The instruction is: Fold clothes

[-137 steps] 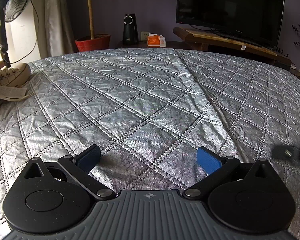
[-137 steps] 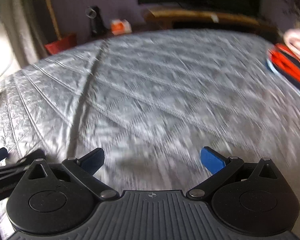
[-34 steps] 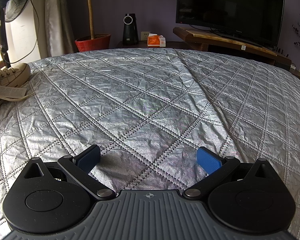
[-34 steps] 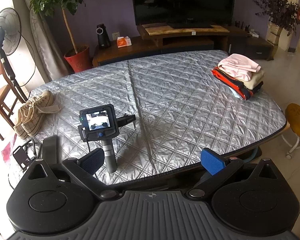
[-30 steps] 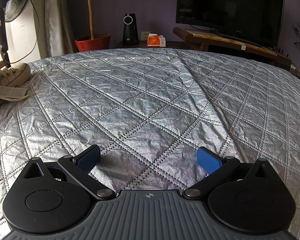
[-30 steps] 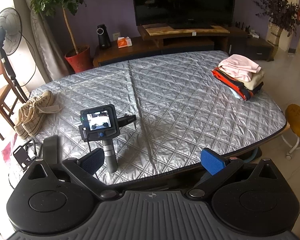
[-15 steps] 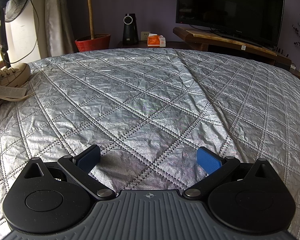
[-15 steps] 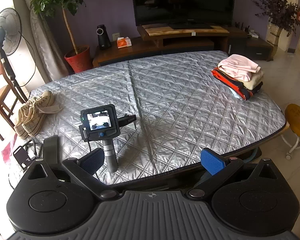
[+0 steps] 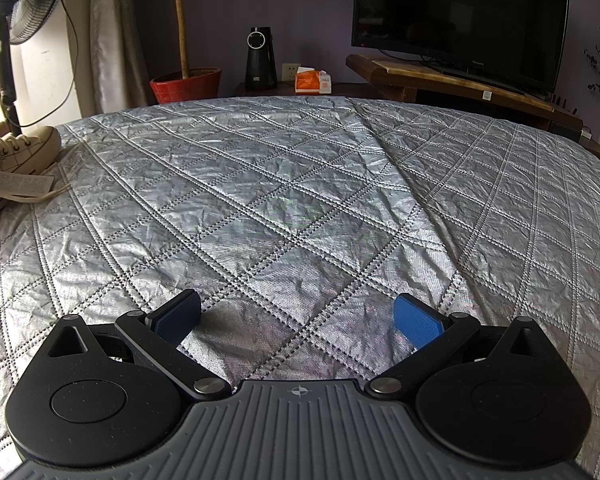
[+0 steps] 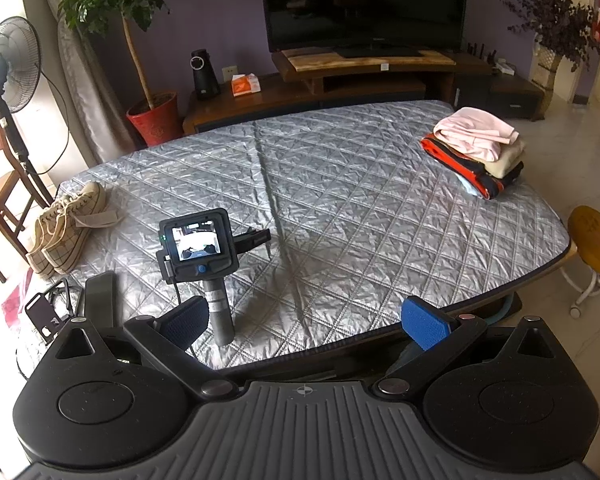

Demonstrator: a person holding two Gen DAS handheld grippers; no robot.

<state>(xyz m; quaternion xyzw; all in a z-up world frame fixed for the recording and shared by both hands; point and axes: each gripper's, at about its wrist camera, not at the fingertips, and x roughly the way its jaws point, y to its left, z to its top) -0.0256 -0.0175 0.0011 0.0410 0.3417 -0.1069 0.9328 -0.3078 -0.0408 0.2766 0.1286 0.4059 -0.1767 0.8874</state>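
Fig.: left gripper (image 9: pixel 296 316) set down on quilted desk (image 10: pixel 380 208), jaws spread, empty; right gripper (image 10: pixel 308 326) raised, spread, w/ nothing held; clothes stack (image 10: pixel 476 152) at far right corner, so reach there, pinch top pink garment by an edge, drag to centre.

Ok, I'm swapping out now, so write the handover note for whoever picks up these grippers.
Left gripper: open, empty, resting on the quilted table cover; its body shows in the right wrist view.
Right gripper: open, empty, held high off the near edge.
Clothes: a folded stack at the far right corner, pink piece on top.
Done: that stack looks folded.
Left: no unfolded garment is in view; find the next one. A pair of sneakers sits at the left edge.
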